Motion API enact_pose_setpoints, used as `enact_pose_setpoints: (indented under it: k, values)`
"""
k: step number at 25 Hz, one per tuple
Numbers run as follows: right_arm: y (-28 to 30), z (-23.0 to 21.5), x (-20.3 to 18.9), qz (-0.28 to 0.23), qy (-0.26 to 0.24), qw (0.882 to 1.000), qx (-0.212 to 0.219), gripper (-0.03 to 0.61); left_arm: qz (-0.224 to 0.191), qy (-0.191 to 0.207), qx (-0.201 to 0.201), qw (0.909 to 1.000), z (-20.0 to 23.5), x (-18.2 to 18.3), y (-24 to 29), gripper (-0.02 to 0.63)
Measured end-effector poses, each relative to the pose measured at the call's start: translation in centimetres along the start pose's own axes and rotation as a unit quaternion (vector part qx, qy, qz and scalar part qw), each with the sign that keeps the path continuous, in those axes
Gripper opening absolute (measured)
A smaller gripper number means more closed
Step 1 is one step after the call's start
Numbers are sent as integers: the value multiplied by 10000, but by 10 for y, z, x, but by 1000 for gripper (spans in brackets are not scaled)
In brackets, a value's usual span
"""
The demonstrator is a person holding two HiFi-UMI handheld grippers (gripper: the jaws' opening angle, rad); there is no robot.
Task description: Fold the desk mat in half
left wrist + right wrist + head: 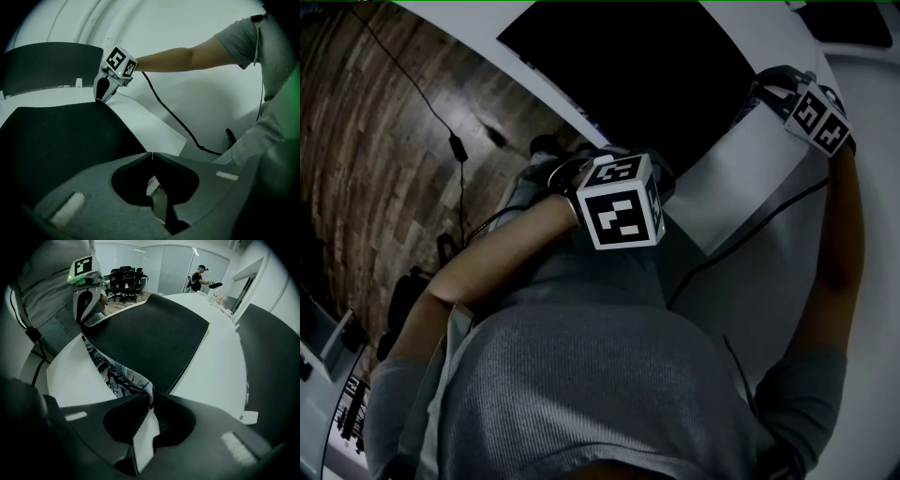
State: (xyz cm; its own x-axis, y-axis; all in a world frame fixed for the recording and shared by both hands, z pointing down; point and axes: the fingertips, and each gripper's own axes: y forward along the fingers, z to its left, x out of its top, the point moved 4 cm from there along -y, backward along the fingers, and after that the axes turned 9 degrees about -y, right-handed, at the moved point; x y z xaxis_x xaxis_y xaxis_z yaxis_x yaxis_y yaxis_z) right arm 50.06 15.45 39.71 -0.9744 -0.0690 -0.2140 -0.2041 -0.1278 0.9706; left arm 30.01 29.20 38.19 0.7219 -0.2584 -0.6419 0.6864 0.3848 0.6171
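Note:
The desk mat [628, 66] lies on the white table [862, 281] with one half turned over, black underside up. A pale, partly printed face [110, 373] shows beneath the raised flap. My left gripper [614, 159] is shut on the flap's near corner at the table edge; in its own view the jaws [152, 154] meet on the mat's thin edge. My right gripper [773, 84] is shut on the other corner, and in the right gripper view the mat's edge [151, 394] is pinched between the jaws. Each gripper shows in the other's view: the right one [99, 97], the left one [89, 322].
A black cable [173, 122] runs across the table from the right gripper. A second dark mat [272, 366] lies farther along the curved table. Office chairs [124, 280] and a person [199, 277] are in the background. Wooden floor [366, 141] lies beyond the table edge.

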Motion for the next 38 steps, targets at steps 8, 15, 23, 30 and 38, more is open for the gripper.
enact_pose_setpoints:
  k: [8,15,23,30,38]
  values:
    - [-1,21,-17,574,138,9975,380,81,5,365,-97,9993,0,-3,-6,12]
    - [-7,50,-31,620,740,9949,280,80,-12,516,-329,9981,-3,-10,-26,24]
    - [-47,39,-24,-417,2043,9668,-1478,72,-1157,373,401,9918,25,26,-71,3]
    - [-65,31,24,-1841,3432,8691,-3050,53,-2539,411,707,9638,47,57,-131,2]
    - [-100,63,91,-2896,4117,7508,-4277,22,-3639,530,690,9274,42,73,-168,2]
